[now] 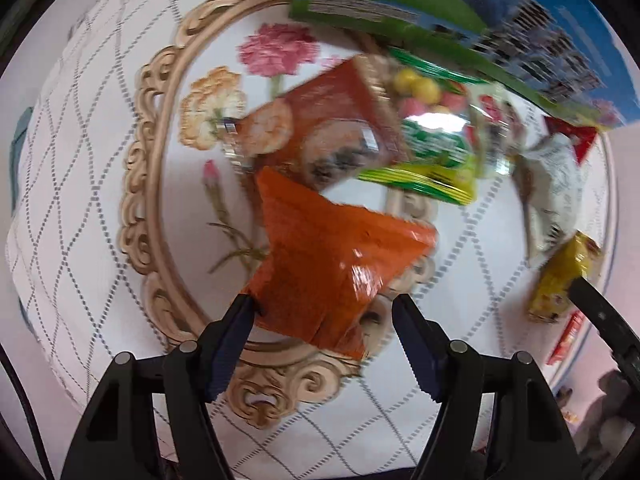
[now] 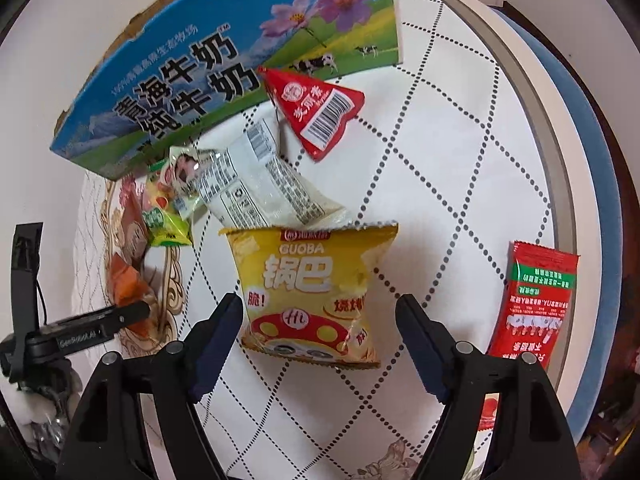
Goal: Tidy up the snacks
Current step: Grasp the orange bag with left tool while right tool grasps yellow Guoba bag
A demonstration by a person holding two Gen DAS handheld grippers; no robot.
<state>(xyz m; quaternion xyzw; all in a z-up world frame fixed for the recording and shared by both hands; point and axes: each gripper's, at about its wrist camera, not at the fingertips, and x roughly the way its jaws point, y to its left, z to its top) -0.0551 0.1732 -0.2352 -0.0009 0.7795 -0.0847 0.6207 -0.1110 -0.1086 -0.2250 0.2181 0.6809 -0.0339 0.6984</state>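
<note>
In the left wrist view a puffy orange snack packet [image 1: 320, 252] sits between the fingers of my left gripper [image 1: 322, 304], which is shut on its lower part above the flowered tablecloth. The picture is blurred. In the right wrist view a yellow Guoba packet [image 2: 312, 292] lies flat on the cloth. My right gripper [image 2: 318, 302] points down over it and is open, one finger at each side, pads off the packet. The same orange packet [image 2: 126, 280] shows at far left in that view.
A blue-and-green milk carton [image 2: 224, 64] stands at the back. In front of it lie a red triangular packet [image 2: 320, 108], a white packet [image 2: 260, 184], a green candy bag [image 2: 164, 220] and a red-brown cracker packet [image 1: 328, 120]. A red sachet [image 2: 536, 300] lies near the round table's edge [image 2: 532, 120].
</note>
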